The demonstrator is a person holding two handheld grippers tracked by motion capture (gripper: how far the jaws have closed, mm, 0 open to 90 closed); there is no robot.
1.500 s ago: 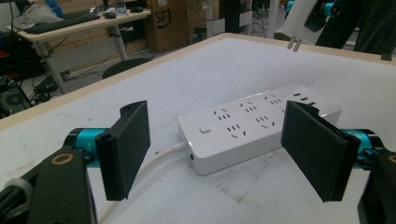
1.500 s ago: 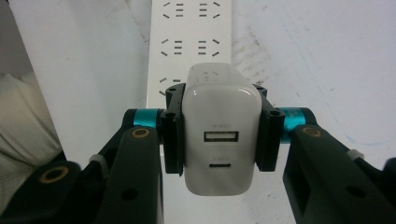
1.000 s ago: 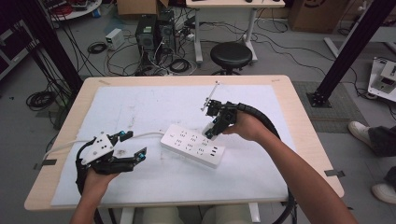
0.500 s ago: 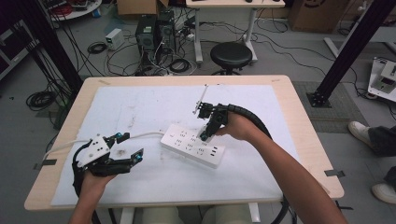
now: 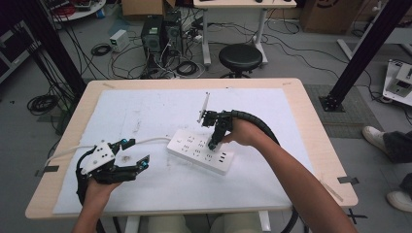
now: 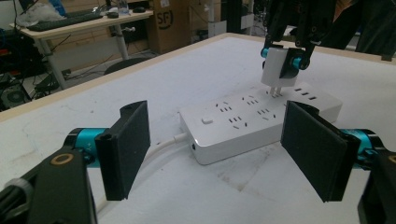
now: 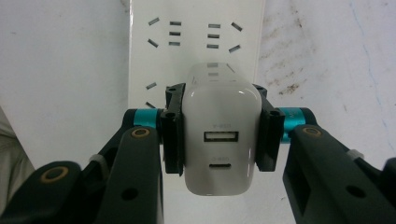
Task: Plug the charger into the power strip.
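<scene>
The right gripper (image 7: 218, 135) pinches a white charger (image 7: 219, 140) above the power strip (image 6: 261, 116); its label is too faint to read. The left gripper (image 6: 224, 149) is spread wide, empty

Wooden table (image 5: 311, 109) — white mat (image 5: 160, 109) on top — power strip (image 5: 194, 148) on mat.

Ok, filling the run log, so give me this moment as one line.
right gripper: shut on charger, prongs at power strip | left gripper: open, idle near strip's cord end
</scene>
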